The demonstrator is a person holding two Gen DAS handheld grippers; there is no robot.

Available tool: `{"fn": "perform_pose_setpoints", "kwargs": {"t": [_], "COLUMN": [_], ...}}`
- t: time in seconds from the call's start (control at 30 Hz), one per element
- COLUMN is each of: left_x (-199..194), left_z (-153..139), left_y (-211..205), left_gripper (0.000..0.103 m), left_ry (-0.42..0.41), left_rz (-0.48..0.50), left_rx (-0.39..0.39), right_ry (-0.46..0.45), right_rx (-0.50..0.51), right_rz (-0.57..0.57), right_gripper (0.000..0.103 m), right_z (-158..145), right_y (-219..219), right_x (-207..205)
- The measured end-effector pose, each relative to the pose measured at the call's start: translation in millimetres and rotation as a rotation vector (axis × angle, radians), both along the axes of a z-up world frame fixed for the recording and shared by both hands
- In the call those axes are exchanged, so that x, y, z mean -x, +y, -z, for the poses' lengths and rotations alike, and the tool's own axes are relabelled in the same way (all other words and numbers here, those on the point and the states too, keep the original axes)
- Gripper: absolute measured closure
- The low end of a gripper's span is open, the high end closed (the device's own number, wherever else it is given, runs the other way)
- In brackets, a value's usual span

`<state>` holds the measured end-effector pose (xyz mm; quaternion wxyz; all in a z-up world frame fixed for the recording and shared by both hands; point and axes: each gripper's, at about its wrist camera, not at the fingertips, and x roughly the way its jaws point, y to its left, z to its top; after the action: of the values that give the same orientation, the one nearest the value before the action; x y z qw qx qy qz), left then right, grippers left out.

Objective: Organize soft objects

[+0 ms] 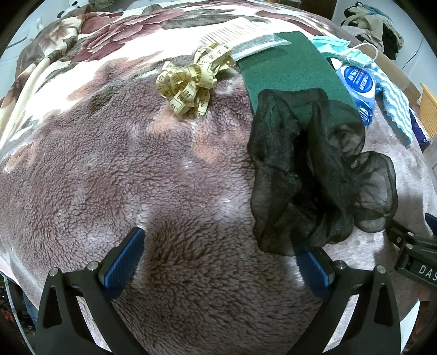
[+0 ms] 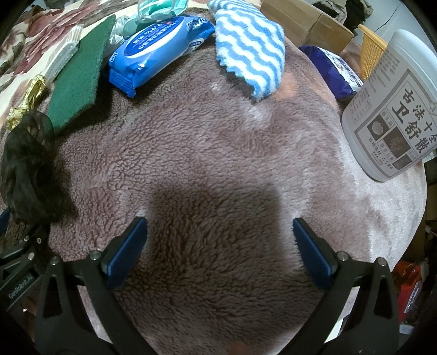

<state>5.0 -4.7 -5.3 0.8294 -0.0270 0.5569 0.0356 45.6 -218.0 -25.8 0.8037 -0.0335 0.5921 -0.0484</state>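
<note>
A black sheer scrunchie [image 1: 316,174] lies on the fleece blanket, partly over a green scouring pad [image 1: 289,68]. My left gripper [image 1: 221,256] is open and empty; its right finger [image 1: 314,270] sits just under the scrunchie's near edge. A tangled yellow tape measure [image 1: 191,82] lies beyond. My right gripper [image 2: 218,245] is open and empty over bare blanket. In the right wrist view the scrunchie [image 2: 24,161] is at far left, with the green pad [image 2: 79,71], a blue wet-wipes pack [image 2: 158,49] and a blue-white striped cloth [image 2: 251,52] behind.
A white comb [image 1: 235,31] and teal face mask [image 1: 341,49] lie at the back. A white plastic bottle [image 2: 393,109], a purple packet [image 2: 333,71], a cardboard box [image 2: 308,24] and an orange basket [image 2: 372,54] stand at right. The blanket [image 1: 109,177] covers the bed.
</note>
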Motion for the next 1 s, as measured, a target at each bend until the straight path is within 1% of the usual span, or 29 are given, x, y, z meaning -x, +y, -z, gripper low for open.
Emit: {"fn": "perform_pose_setpoints", "kwargs": {"t": [0.47, 0.77, 1.0], "left_x": [-3.5, 3.3, 4.4], "left_z": [-1.3, -0.6, -0.7], "left_y": [-0.6, 1.6, -0.9], "left_gripper": [0.0, 0.0, 0.0], "left_ry": [0.004, -0.021, -0.024], "left_rz": [0.001, 0.011, 0.012], "left_rx": [-0.002, -0.004, -0.01], "right_ry": [0.003, -0.002, -0.025], "right_rx": [0.0, -0.038, -0.039], "right_rz": [0.0, -0.019, -0.033], "right_gripper": [0.0, 0.0, 0.0], "right_z": [-1.1, 4.0, 2.4], "right_y": [-1.1, -6.9, -5.4], "right_x": [-1.7, -2.5, -0.8]}}
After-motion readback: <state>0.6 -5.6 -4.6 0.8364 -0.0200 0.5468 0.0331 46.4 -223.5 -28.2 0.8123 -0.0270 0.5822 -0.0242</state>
